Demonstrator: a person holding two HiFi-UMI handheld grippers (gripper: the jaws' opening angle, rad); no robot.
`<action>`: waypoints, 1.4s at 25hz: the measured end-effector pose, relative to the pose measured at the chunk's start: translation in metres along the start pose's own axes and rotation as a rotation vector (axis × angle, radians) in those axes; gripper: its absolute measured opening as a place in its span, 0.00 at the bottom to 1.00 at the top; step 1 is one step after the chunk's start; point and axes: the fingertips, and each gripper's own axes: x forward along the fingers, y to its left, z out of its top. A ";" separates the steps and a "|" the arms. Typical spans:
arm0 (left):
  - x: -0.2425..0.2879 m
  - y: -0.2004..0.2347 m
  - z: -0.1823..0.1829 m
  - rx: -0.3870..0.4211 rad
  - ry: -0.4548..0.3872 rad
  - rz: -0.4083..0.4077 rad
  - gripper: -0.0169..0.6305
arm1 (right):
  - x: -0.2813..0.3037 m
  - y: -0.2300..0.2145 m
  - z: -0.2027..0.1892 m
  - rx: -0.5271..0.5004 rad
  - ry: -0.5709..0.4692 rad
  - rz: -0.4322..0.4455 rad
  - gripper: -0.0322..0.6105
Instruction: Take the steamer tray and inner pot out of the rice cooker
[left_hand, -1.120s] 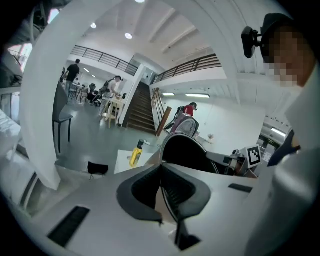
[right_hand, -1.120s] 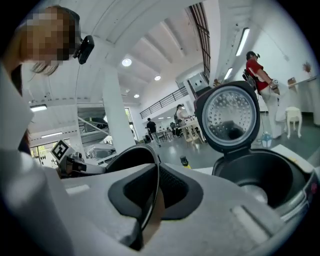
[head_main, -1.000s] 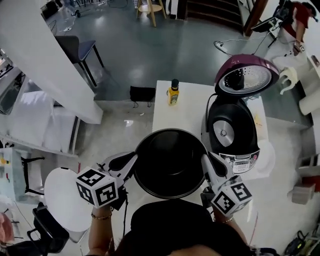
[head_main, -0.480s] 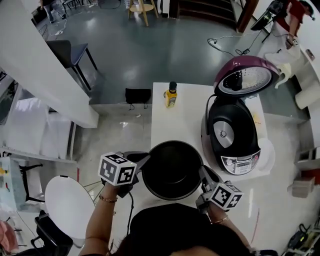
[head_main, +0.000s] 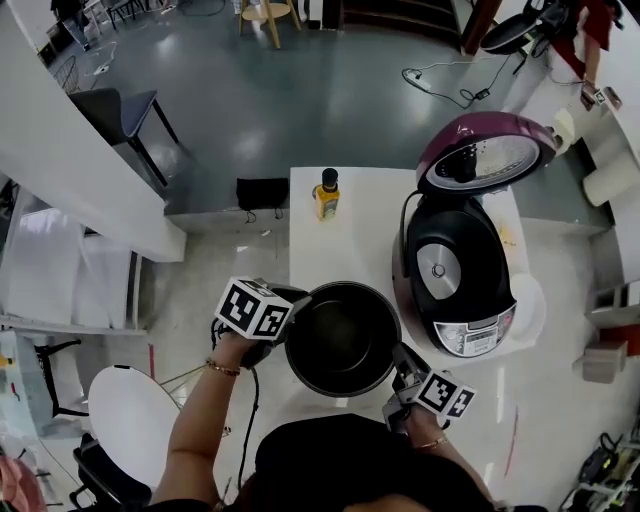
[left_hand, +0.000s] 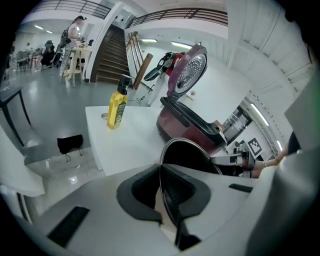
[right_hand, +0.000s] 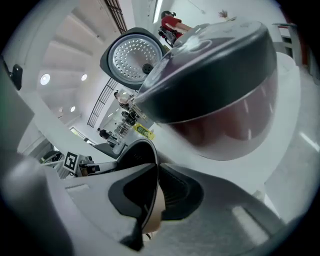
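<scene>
At the near edge of the desk (head_main: 350, 240), the left tongs (left_hand: 161, 194) are clenching the left rim of the pot (head_main: 343, 340), and the right tongs (right_hand: 152, 196) are clenching its right rim. The thin metal lip is running between each pair of pads. The pot is sitting mouth up, out of the cooker (head_main: 458, 275) and just beside its left side; whether it is touching the desk I cannot tell. The cooker is standing along the right edge with its lid (head_main: 487, 152) tilting open. A yellow bottle (head_main: 326, 196) is standing by the far-left corner.
</scene>
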 end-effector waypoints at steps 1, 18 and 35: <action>0.004 0.001 0.005 0.010 0.000 -0.001 0.05 | 0.001 -0.001 0.002 0.009 -0.010 -0.002 0.09; 0.027 0.016 0.044 -0.087 -0.259 -0.096 0.06 | -0.003 -0.005 0.027 -0.014 -0.087 0.011 0.11; -0.028 0.029 0.103 -0.116 -0.715 0.053 0.06 | -0.072 0.139 0.047 -0.985 -0.457 0.161 0.12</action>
